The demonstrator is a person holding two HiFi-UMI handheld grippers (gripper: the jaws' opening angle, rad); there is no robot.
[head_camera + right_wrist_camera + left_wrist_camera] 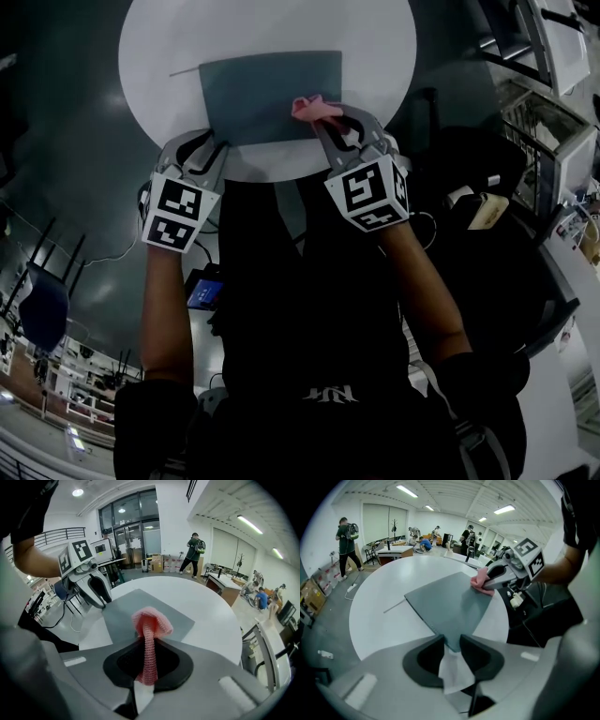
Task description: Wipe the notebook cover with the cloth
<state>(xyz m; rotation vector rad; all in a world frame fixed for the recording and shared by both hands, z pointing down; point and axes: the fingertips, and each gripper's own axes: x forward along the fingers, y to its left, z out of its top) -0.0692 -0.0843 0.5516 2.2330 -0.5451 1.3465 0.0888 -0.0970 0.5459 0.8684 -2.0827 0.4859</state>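
Two forearms reach forward and down from a dark torso, roughly parallel. Left forearm (164,309) is bare and straight; right forearm (424,281) angles slightly inward. Marker cubes (368,192) sit over both hands, which are hidden.

Left gripper (452,641): low at the near rim of the table, pointing across it. Jaws stand a narrow way apart. The near left corner of the notebook (450,604) is wedged between them, with both tips against its edges. It is pinned by that corner.

Right gripper (149,641): level with the left one, at the notebook's near right part, tilted down. Jaws are closed tight on the cloth (151,620), which is pink and knitted. A thin pinched band of it runs back between the jaws. A bunched tuft pokes out past the tips and sits on the grey cover near its right edge; in the left gripper view it looks to be touching.

Notebook: grey, shut, lying flat on the round white table (262,28), on the half nearer the person. A thin dark strand (185,70) runs from its far left corner across the tabletop.

Beyond: an open hall with desks. Several people stand well off, one with a backpack (193,550).
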